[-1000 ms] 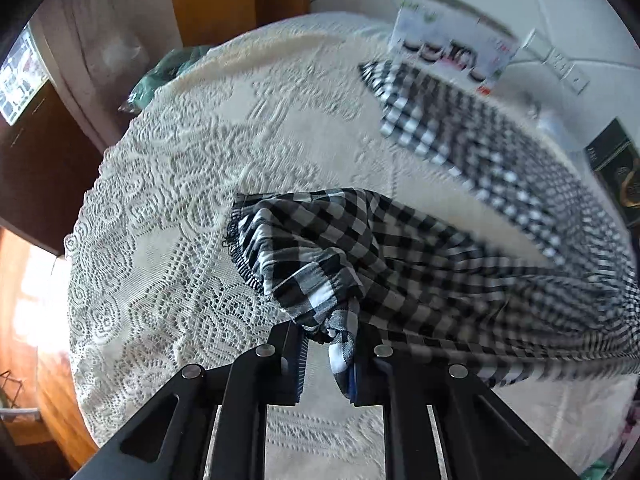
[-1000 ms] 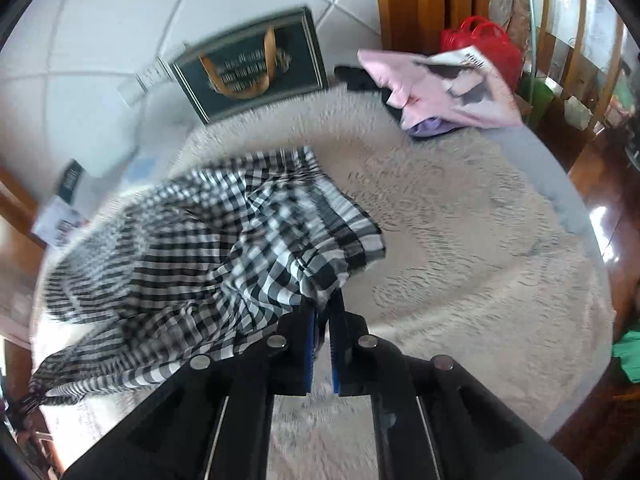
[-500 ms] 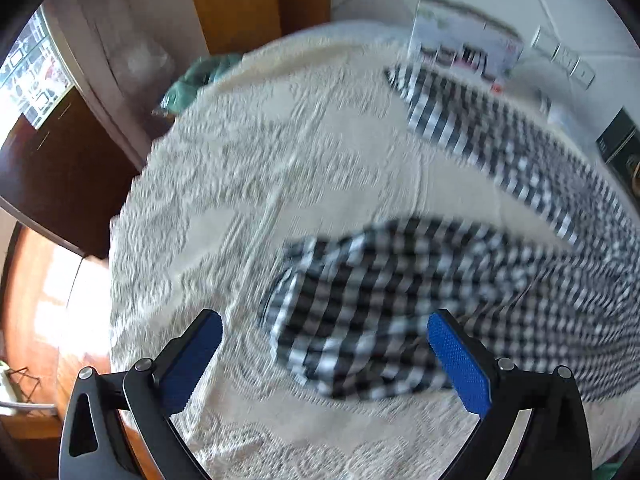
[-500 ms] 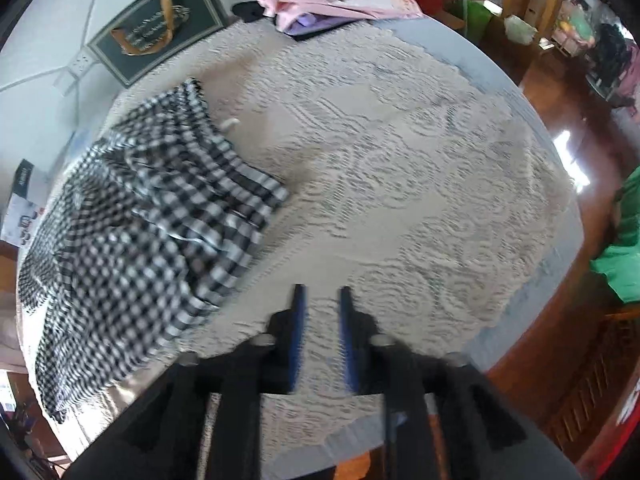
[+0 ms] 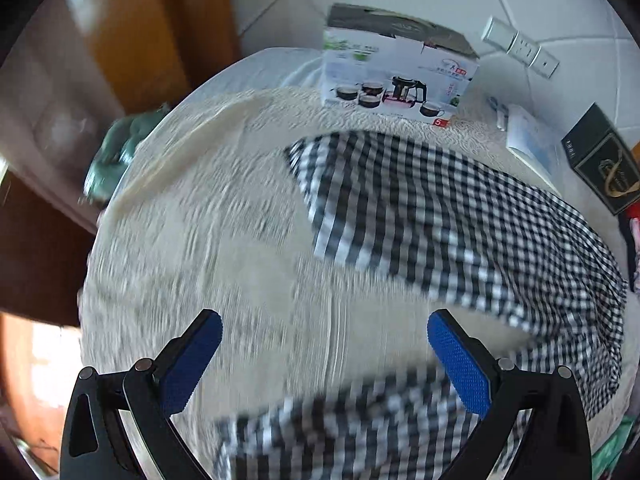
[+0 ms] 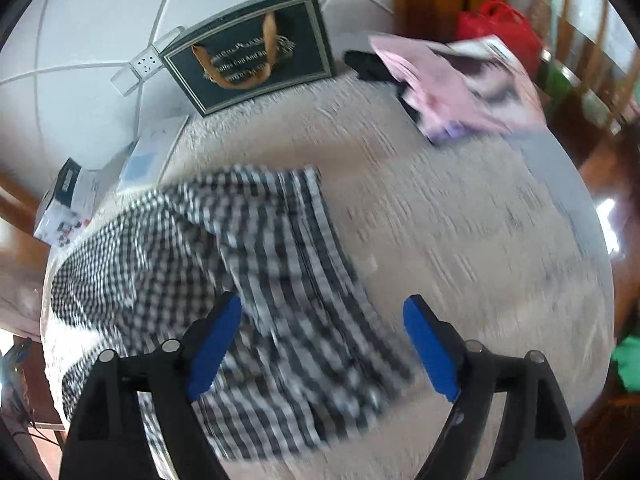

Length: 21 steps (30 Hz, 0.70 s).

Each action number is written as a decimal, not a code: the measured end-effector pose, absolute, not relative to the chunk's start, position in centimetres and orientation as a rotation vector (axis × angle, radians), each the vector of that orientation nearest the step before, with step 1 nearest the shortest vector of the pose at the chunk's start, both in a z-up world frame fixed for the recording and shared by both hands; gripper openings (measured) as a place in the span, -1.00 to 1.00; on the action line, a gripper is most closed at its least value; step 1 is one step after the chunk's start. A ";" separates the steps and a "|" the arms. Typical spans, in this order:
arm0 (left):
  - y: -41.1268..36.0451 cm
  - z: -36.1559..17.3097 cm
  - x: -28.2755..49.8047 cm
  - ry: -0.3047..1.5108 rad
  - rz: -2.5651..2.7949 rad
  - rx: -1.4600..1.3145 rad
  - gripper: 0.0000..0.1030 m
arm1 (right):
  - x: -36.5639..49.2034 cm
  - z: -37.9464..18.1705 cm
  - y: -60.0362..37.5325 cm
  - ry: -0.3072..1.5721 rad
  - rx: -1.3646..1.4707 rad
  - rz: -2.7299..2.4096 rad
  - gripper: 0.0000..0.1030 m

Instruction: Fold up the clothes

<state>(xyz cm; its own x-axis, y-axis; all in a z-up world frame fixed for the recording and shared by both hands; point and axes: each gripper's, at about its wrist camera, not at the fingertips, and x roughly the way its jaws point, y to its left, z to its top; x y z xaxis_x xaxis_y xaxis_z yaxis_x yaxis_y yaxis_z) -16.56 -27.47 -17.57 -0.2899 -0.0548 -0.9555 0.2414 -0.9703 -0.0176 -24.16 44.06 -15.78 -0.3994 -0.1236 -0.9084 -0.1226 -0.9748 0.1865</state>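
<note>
Hovering over the table with both tools empty: left gripper [image 5: 325, 354] has its blue pads spread wide, nothing between them; right gripper [image 6: 322, 340] likewise spread wide, nothing clamped.

Checked garment [image 5: 460, 216] lies on the lace tablecloth [image 5: 224, 240], bunched and partly doubled over, not flat. In the left view one end points toward the tea set box [image 5: 396, 72] at the wall side, and a second band of the fabric runs under the tool near the bottom edge. In the right view the garment [image 6: 256, 264] fills the left half of the cloth, its straight hem edge just ahead of the jaws. Both views are motion-blurred, so seams and corners cannot be read exactly.

Judgement: step in hand looks like re-gripping for the next fold.
- Pick the two corners of one edge, one per tool, not mid-fabric.
- Bring each pad pair down around a single layer edge; the lace beneath could snag if pinched along with it.
- Lift together, keep the edge taut, lay it over square.
- Keep clear of the pink clothes [image 6: 452, 84] and the dark gift box [image 6: 252, 48] at the far side
</note>
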 end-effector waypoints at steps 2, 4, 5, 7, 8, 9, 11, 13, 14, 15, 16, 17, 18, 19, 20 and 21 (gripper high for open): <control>-27.9 -18.5 -20.8 0.213 -2.334 1.797 1.00 | -27.5 -16.1 43.3 -0.334 1.748 -2.577 0.95; -28.6 -19.6 -23.9 0.251 -2.304 1.813 1.00 | -30.4 -16.6 42.7 -0.312 1.783 -2.570 1.00; -29.0 -20.0 -25.2 0.276 -2.295 1.815 1.00 | -31.8 -17.0 42.4 -0.299 1.801 -2.568 1.00; -30.0 -21.0 -28.2 0.317 -2.281 1.814 1.00 | -34.1 -17.7 42.1 -0.293 1.827 -2.565 1.00; -30.3 -21.4 -29.4 0.320 -2.273 1.818 1.00 | -35.3 -18.1 42.0 -0.298 1.839 -2.557 1.00; -30.6 -22.1 -30.8 0.307 -2.259 1.821 1.00 | -36.3 -18.4 41.9 -0.304 1.849 -2.551 1.00; -31.1 -23.1 -32.7 0.288 -2.233 1.831 1.00 | -38.0 -19.0 41.8 -0.313 1.866 -2.541 1.00; -31.8 -24.4 -34.3 0.306 -2.207 1.857 1.00 | -39.4 -19.7 41.7 -0.319 1.882 -2.530 1.00; -31.9 -24.9 -34.8 0.315 -2.200 1.868 1.00 | -40.0 -20.0 41.6 -0.319 1.889 -2.522 1.00; -32.1 -25.6 -35.3 0.324 -2.196 1.878 1.00 | -40.5 -20.3 41.5 -0.315 1.898 -2.512 1.00; -32.2 -26.2 -35.6 0.329 -2.190 1.887 1.00 | -41.0 -20.7 41.3 -0.309 1.908 -2.502 1.00; -32.2 -26.8 -35.8 0.325 -2.180 1.898 1.00 | -41.5 -21.0 41.2 -0.297 1.917 -2.497 1.00; -32.2 -27.4 -36.0 0.317 -2.168 1.909 1.00 | -41.9 -21.5 41.0 -0.282 1.927 -2.494 1.00; -32.2 -27.9 -36.2 0.307 -2.161 1.915 1.00 | -42.2 -21.9 40.8 -0.276 1.938 -2.485 1.00; -32.1 -28.5 -36.3 0.299 -2.152 1.927 1.00 | -42.5 -22.5 40.6 -0.276 1.949 -2.472 1.00; -32.0 -29.0 -36.4 0.297 -2.144 1.946 1.00 | -42.6 -23.0 40.4 -0.283 1.957 -2.458 1.00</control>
